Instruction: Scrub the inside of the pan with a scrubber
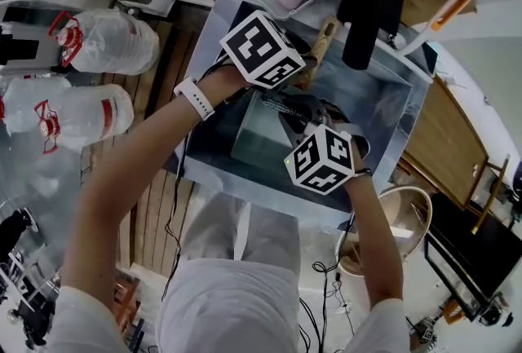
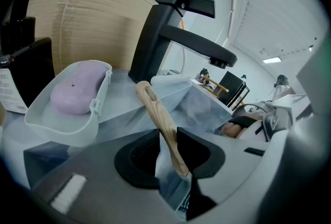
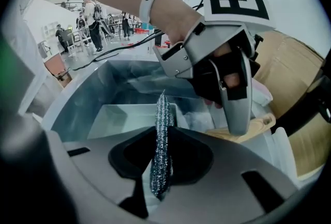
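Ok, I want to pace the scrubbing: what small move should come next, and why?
Probably ease the right gripper down until the scrubber meets the inside of the pan. That gripper is shut on the scrubber, which seems poised over the pan, though contact is unclear. The left gripper is shut on the wooden handle, likely steadying the pan.

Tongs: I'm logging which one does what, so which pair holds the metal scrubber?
The right tongs, shut on the flattened steel scrubber. The left tongs clamp the wooden pan handle instead.
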Tool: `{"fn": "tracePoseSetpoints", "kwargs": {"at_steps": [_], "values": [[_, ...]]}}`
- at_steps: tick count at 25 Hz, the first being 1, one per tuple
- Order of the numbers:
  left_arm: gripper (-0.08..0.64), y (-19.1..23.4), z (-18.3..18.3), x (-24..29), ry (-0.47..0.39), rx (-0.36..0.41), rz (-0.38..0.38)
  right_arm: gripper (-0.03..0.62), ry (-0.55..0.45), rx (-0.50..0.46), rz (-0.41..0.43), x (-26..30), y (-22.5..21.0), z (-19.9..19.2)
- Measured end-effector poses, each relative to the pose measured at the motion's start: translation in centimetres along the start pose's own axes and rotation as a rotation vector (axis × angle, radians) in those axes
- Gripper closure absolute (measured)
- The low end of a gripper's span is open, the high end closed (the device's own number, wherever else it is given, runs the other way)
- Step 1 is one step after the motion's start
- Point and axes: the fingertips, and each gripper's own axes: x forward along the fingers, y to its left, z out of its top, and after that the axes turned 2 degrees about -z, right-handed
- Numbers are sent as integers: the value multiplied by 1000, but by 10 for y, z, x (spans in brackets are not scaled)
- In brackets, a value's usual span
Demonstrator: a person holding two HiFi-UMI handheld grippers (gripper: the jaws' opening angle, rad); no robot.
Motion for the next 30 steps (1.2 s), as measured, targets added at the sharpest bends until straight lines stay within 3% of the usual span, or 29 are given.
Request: {"fn": "tracePoseSetpoints", "kwargs": {"at_steps": [11, 30], "values": [[456, -1, 1, -2, -6, -1, 2, 534, 83, 140, 185, -5, 15, -12], [456, -2, 2, -3, -4, 11, 21, 532, 110, 221, 465, -4, 114, -21]]}}
